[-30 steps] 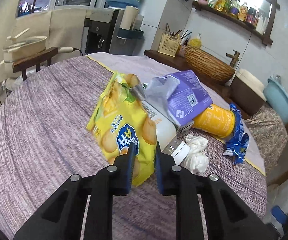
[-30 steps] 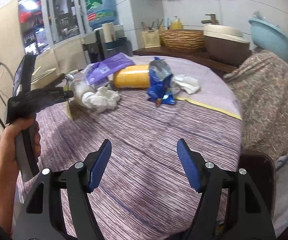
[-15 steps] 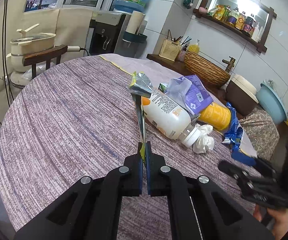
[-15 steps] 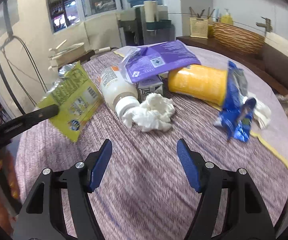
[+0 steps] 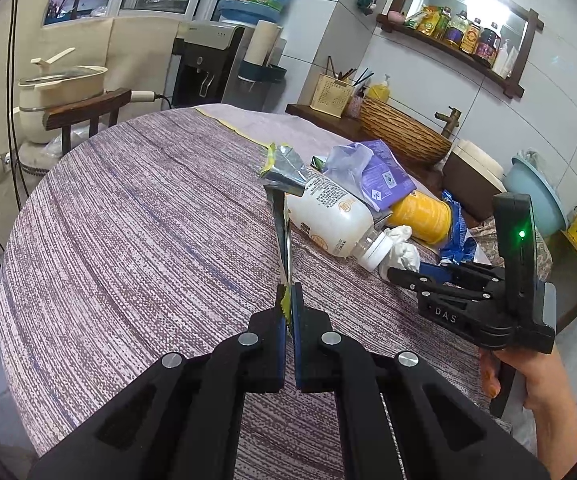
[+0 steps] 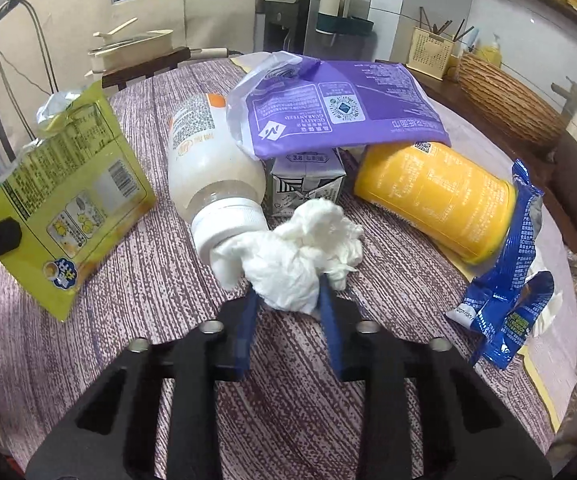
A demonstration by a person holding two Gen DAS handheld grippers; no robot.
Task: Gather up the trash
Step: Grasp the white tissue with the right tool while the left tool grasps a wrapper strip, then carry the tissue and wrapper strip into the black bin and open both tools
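Note:
My left gripper (image 5: 287, 300) is shut on the corner of a yellow snack bag (image 5: 282, 208), held edge-on above the table; the bag also shows in the right wrist view (image 6: 68, 184). My right gripper (image 6: 288, 304) has closed around a crumpled white tissue (image 6: 300, 256) on the table. Just behind the tissue lie a white bottle (image 6: 208, 160), a small carton (image 6: 308, 184), a purple packet (image 6: 336, 108), a yellow can (image 6: 436, 196) and a blue wrapper (image 6: 508, 292).
The round table has a purple striped cloth (image 5: 136, 232). A chair back (image 5: 84, 110) stands at its far left. A wicker basket (image 5: 400, 136) and a blue basin (image 5: 536, 196) sit beyond the far edge.
My right gripper moved forward to the tissue and closed its fingers around it. My left gripper has lifted the yellow bag and turned it edge-on.

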